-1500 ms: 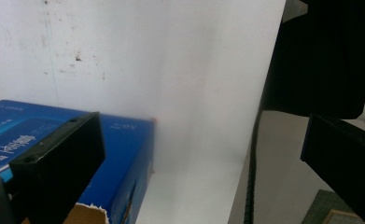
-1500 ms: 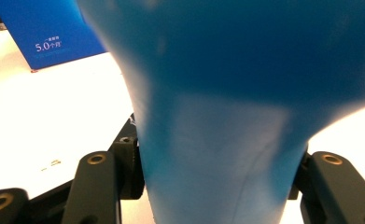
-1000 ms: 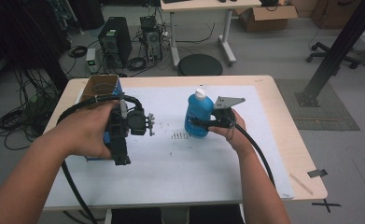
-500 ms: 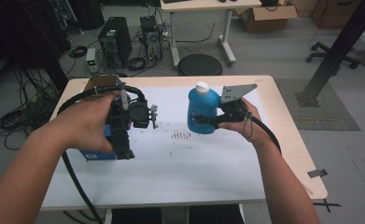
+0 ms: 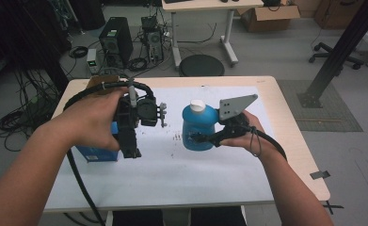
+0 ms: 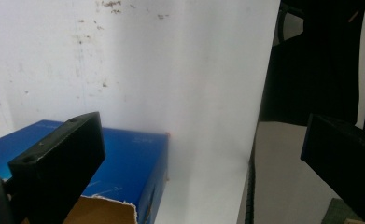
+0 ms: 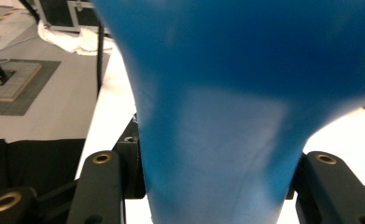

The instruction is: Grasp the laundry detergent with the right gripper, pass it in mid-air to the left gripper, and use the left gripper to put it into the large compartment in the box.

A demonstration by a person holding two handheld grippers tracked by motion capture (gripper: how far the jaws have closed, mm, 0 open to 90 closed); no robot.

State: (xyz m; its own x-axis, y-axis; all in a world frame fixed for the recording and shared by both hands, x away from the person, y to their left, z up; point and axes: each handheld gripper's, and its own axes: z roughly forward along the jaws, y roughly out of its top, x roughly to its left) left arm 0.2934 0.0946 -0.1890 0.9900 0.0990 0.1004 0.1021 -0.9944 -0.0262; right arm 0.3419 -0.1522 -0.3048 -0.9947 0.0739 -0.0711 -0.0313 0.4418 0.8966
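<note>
The right gripper [image 5: 201,138] has the blue bottle [image 5: 198,127] clamped at its lower body, and the bottle stands upright with its white cap [image 5: 197,104] on top. I'd judge it is kept that way so nothing spills while it is carried. It seems lifted off the white sheet [image 5: 186,179] that covers the tabletop [image 5: 292,136], above the speckled marks near the middle of the sheet. In the right gripper view the two black jaws sit tight against either side of the blue bottle [image 7: 213,140], pressing into its narrowed part.

The left gripper [image 5: 137,141] is held above the blue cardboard box [image 5: 97,153] at the left of the sheet, and points down at it. In the left gripper view the jaws stand wide apart with nothing between them. The torn edge of the box [image 6: 124,172] lies just below one jaw, which probably means this hand is ready to steady or take the box.
</note>
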